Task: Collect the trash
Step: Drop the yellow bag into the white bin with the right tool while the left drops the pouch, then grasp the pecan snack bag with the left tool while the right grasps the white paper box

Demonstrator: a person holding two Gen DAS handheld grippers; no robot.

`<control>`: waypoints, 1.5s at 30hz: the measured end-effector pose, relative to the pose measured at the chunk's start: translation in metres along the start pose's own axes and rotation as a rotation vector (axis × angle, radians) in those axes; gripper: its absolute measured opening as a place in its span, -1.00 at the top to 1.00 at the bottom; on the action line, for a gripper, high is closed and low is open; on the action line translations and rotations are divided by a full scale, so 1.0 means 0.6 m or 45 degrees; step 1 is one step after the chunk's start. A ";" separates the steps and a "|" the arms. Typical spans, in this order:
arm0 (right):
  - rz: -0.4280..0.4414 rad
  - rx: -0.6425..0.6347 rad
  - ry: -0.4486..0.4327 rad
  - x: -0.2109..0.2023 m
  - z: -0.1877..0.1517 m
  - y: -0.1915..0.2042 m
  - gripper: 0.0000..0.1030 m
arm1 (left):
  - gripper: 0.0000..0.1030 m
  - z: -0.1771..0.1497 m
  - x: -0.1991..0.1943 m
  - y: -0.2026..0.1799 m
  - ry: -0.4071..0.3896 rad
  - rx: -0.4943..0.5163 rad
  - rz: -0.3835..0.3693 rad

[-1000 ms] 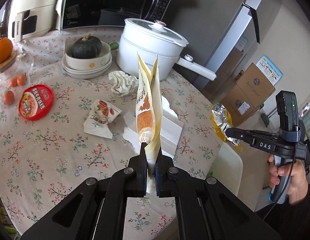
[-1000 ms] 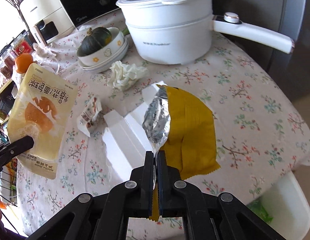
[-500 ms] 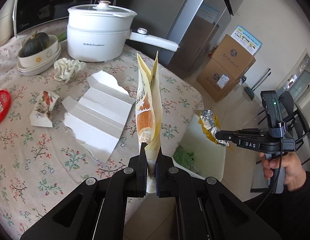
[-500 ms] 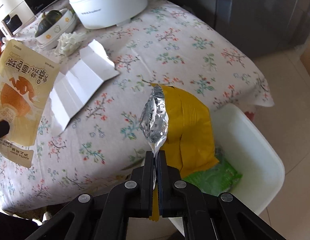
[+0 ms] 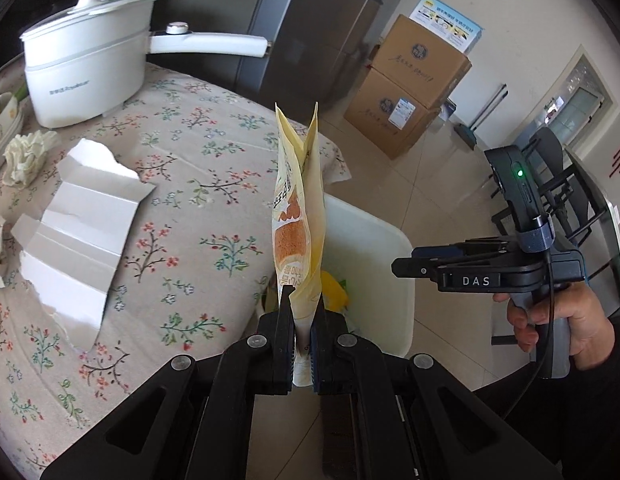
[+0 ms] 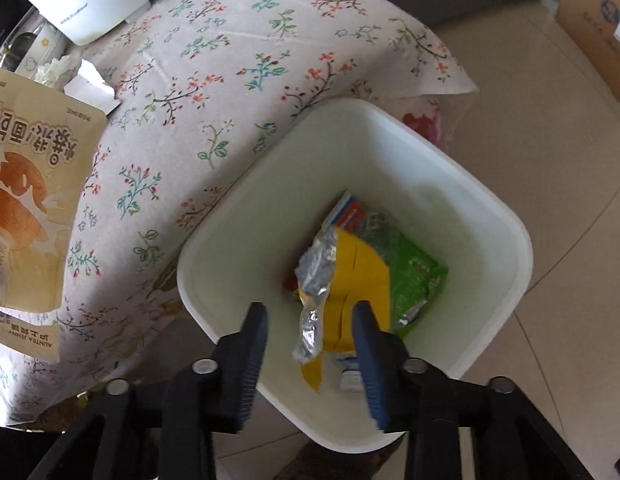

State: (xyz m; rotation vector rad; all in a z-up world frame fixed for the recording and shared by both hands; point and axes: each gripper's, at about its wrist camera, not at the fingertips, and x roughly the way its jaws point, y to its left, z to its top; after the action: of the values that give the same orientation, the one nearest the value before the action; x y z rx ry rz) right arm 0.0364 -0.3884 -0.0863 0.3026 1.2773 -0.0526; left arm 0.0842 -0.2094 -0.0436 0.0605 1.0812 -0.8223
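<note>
Right wrist view looks straight down into the white bin (image 6: 490, 216) beside the bench (image 6: 237, 52), where the yellow foil wrapper (image 6: 362, 272) lies on a green packet (image 6: 414, 280). The right gripper (image 6: 312, 312) hangs above it, fingers spread and empty. The left gripper (image 5: 301, 312) pinches the bottom of a cream bread bag (image 5: 299, 216), upright near the bin's rim.

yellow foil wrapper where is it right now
In the right wrist view the yellow foil wrapper lies inside the white bin beside the table, on a green packet, below the open right tool.
</note>
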 end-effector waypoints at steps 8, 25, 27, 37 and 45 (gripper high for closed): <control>-0.015 0.028 -0.019 -0.021 -0.011 -0.045 0.09 | 0.88 0.005 0.103 -0.058 0.161 0.078 -0.056; -0.063 0.103 -0.034 -0.039 -0.027 -0.118 -0.14 | -0.10 0.013 0.140 -0.027 0.192 0.116 0.103; -0.063 0.101 -0.042 -0.042 -0.024 -0.114 -0.16 | -0.14 0.012 0.129 -0.016 0.183 0.108 0.119; -0.077 0.026 -0.064 -0.042 -0.001 -0.057 -0.28 | -0.44 -0.001 0.045 0.047 0.095 0.055 0.251; -0.074 -0.066 -0.088 -0.033 0.028 0.018 -0.42 | -0.63 -0.018 -0.035 0.133 0.007 -0.042 0.381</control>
State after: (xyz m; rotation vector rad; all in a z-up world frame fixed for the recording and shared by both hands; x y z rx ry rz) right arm 0.0487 -0.3847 -0.0609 0.2173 1.2171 -0.0786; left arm 0.1210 -0.1362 -0.0590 0.1920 1.0594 -0.5348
